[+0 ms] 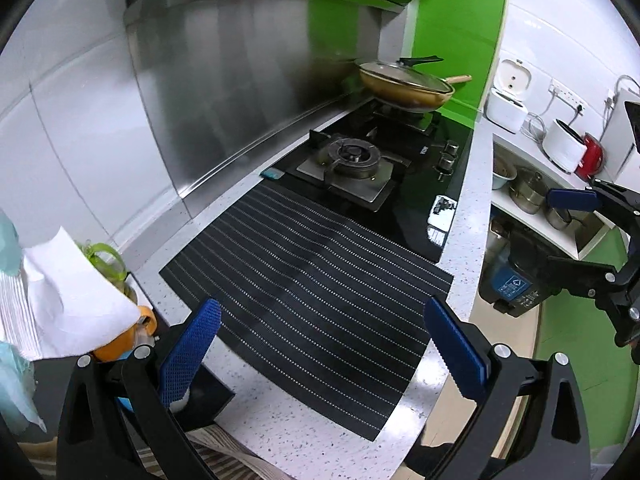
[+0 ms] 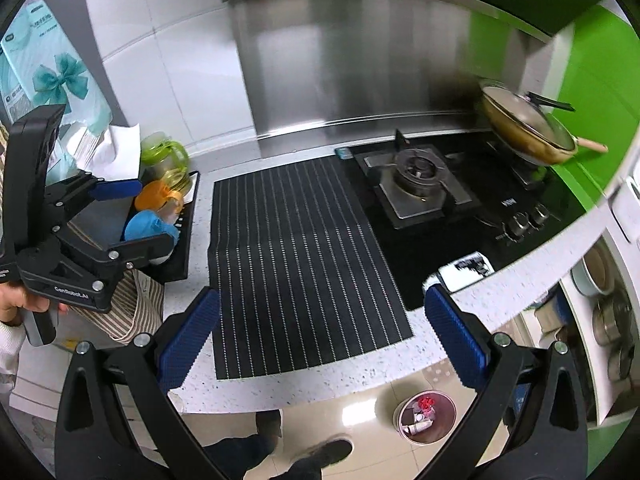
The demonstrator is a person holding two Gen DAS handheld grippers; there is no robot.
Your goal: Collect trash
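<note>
My left gripper [image 1: 322, 348] is open and empty above the black striped mat [image 1: 312, 280] on the counter. It also shows at the left of the right wrist view [image 2: 128, 216], jaws apart. My right gripper [image 2: 322, 344] is open and empty over the mat's front edge [image 2: 296, 256]; it shows at the right edge of the left wrist view [image 1: 576, 240]. A small round bin [image 2: 425, 417] with scraps inside stands on the floor below the counter edge. A small black-and-white packet [image 2: 466, 270] lies on the hob's front corner, also in the left wrist view [image 1: 442, 216].
A gas hob [image 2: 420, 184] with a lidded frying pan [image 2: 524, 128] lies right of the mat. A black tray [image 2: 182, 240] at left holds a green jug [image 2: 166, 162], orange and blue lids. Paper towels [image 1: 76, 300] sit beside it. Pots [image 1: 528, 188] stand on shelves at right.
</note>
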